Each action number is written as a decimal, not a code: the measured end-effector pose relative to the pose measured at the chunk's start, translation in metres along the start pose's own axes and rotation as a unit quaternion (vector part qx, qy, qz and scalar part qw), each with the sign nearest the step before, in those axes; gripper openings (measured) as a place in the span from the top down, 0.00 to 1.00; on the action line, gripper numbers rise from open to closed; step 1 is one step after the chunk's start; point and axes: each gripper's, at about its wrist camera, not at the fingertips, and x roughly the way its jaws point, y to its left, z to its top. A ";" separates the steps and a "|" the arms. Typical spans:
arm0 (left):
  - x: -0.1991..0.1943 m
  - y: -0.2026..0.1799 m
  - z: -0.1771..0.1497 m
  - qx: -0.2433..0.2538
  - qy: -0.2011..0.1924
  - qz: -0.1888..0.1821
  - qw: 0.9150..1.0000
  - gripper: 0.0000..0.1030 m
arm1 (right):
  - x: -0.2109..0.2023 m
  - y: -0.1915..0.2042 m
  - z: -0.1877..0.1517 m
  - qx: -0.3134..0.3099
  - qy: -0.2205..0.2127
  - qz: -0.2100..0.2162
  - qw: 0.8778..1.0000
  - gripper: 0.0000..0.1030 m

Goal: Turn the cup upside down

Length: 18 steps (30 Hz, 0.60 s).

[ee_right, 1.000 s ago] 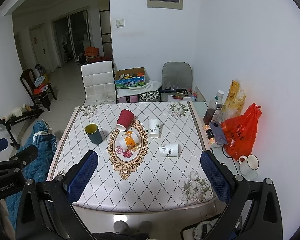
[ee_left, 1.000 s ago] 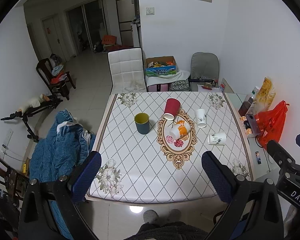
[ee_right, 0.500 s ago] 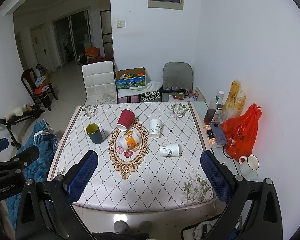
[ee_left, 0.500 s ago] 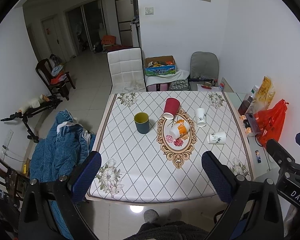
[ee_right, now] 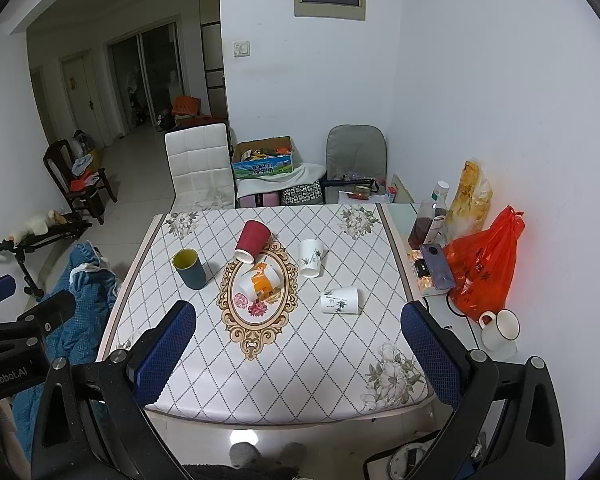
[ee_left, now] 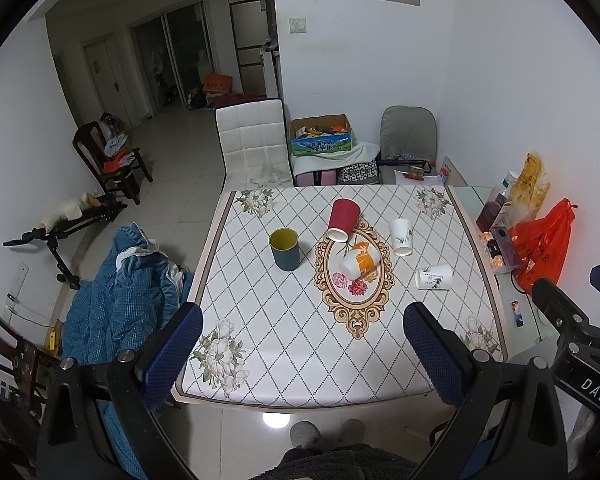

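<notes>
Several cups sit on the patterned table [ee_left: 284,344]. A dark teal cup with a yellow inside [ee_left: 284,249] [ee_right: 189,269] stands upright at the left. A red cup [ee_left: 342,216] [ee_right: 252,241] lies on its side. A white and orange cup [ee_left: 359,264] [ee_right: 260,282] lies on the oval mat. One white cup [ee_left: 401,236] [ee_right: 310,263] stands upside down. Another white cup [ee_left: 433,277] [ee_right: 340,300] lies on its side at the right. My left gripper [ee_left: 303,356] and right gripper [ee_right: 298,356] are open and empty, held above the table's near edge.
A side shelf at the right holds an orange bag [ee_right: 485,268], bottles [ee_right: 432,216], a phone [ee_right: 437,264] and a white mug [ee_right: 500,328]. A white chair [ee_left: 253,145] and a grey chair [ee_left: 407,141] stand beyond the table. A blue blanket [ee_left: 120,296] lies on the left.
</notes>
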 end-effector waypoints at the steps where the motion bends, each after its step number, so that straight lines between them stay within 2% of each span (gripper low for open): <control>1: -0.001 0.001 0.000 0.000 0.000 0.000 1.000 0.00 | -0.001 0.001 0.001 0.000 0.000 0.000 1.000 0.00; 10: -0.003 0.016 0.008 0.001 0.001 -0.001 1.000 0.00 | -0.001 0.000 0.000 0.000 -0.001 0.001 1.000 0.00; 11: -0.001 -0.001 0.000 0.001 -0.001 0.001 1.000 0.00 | -0.001 0.000 0.000 0.000 -0.001 0.000 1.000 0.00; 18: -0.001 -0.001 0.001 0.001 -0.001 0.002 1.000 0.00 | -0.004 -0.002 0.004 0.003 0.000 0.006 1.000 0.00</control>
